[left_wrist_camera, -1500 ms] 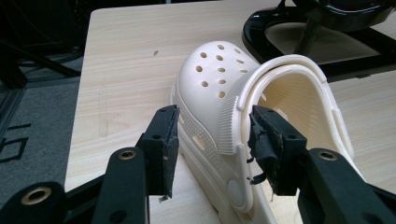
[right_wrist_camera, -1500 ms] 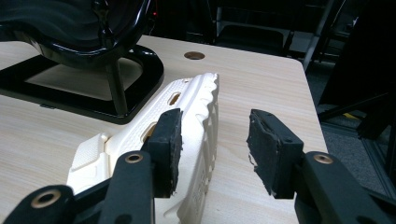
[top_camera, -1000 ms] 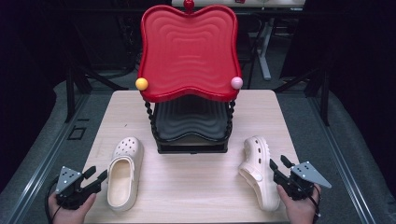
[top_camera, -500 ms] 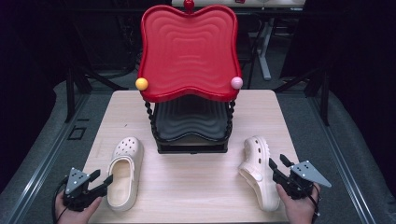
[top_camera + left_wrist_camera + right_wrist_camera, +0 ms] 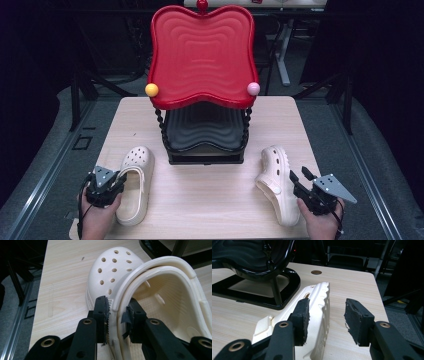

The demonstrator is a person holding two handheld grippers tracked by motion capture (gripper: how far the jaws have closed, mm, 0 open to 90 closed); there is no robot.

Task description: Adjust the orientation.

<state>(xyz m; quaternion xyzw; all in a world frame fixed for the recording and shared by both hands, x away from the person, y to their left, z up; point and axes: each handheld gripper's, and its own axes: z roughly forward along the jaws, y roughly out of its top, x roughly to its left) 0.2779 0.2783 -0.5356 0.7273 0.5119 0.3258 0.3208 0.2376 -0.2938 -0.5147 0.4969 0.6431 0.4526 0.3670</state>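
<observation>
A two-tier stand (image 5: 202, 125) sits at the centre of the table (image 5: 210, 200), toward its far edge. At lower left lies one clog (image 5: 135, 182), with the left gripper (image 5: 111, 186) at its left side; at lower right lies the other clog (image 5: 277, 182), with the right gripper (image 5: 300, 178) just beside it

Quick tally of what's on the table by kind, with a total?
Cream clogs: 2, left clog and right clog
Two-tier rack: 1, red upper tray over black lower tray
Ball knobs on the rack: 3, yellow, pink, red
Total: 6
</observation>
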